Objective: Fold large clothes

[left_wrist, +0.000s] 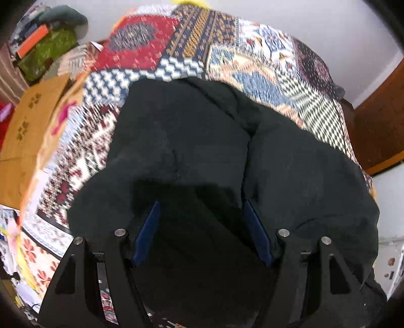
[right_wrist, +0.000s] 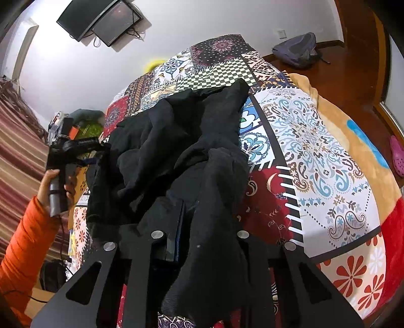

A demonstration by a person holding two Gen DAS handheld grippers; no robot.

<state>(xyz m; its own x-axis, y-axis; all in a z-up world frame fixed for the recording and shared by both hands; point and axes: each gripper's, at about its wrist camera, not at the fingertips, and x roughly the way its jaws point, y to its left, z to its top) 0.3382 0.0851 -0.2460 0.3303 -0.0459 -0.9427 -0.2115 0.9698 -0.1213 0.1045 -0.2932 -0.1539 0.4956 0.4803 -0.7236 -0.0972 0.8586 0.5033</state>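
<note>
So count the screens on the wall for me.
2. A dark monitor and a second screen hang side by side on the white wall, upper left in the right wrist view. More may be out of frame.

One black fabric garment (right_wrist: 176,141); one patchwork-patterned bedspread (right_wrist: 315,156); two wall-mounted dark screens (right_wrist: 101,17); one grey backpack (right_wrist: 298,50); one pink clog (right_wrist: 396,156).

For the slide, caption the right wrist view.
Right gripper grips a black garment over a patchwork bedspread; left gripper holds its far edge.
</note>
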